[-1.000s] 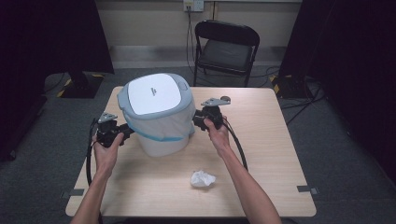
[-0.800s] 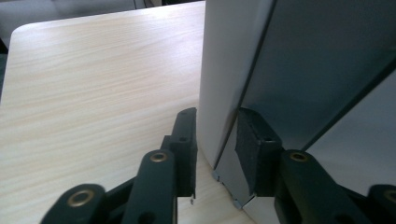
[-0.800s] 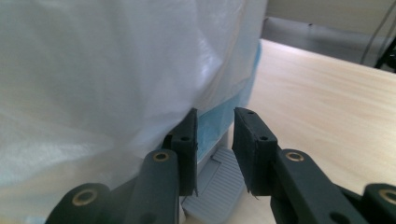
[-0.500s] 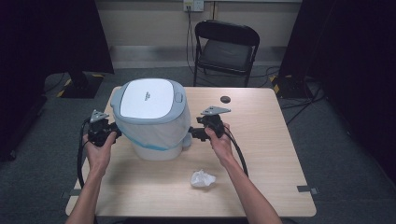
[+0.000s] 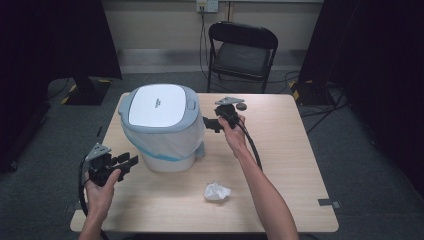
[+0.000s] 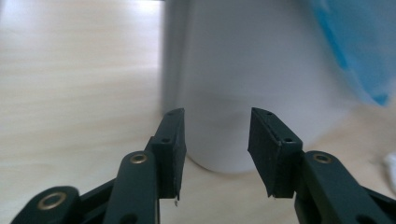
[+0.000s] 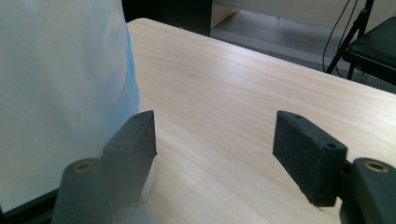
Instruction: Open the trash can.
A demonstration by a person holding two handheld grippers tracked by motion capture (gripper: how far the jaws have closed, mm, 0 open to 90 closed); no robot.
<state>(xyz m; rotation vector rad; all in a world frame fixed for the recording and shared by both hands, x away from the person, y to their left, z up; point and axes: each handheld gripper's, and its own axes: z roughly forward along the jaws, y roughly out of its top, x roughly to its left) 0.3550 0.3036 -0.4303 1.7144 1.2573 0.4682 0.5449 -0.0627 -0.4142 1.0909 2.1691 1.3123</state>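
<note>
Wooden table [image 5: 300,165], light grain, seen from above, with dark floor around it. At the left edge: left gripper [image 5: 131,162], black, held in the person's left hand [image 5: 100,187] near the table's front left corner, a grey three-cornered plate on top and a cable looping down beside the forearm; jaws apart with nothing between them, pointing toward the base of the bin and stopping just short of it. In the left gripper view the same jaws stand parted in front of the bin's white lower wall [image 6: 243,84], with blue liner [image 6: 350,46] hanging at the upper right. Centre-left of the table: waste bin [image 5: 162,127], white body, grey-rimmed lid closed flat on top, a pale liner bag with a blue band draped down its outside. In front of the bin, near the table's front edge: crumpled white paper [image 5: 217,191], lying alone and well apart from both grippers. Just right of the bin: right gripper [image 5: 209,124], black, held in the right hand [image 5: 232,132], jaws wide apart and gripping nothing, tips close by the bin's upper side. Beyond that hand: a small dark round object [image 5: 241,106] on the table. Behind the table: a black folding chair [image 5: 242,50] against the wall.
</note>
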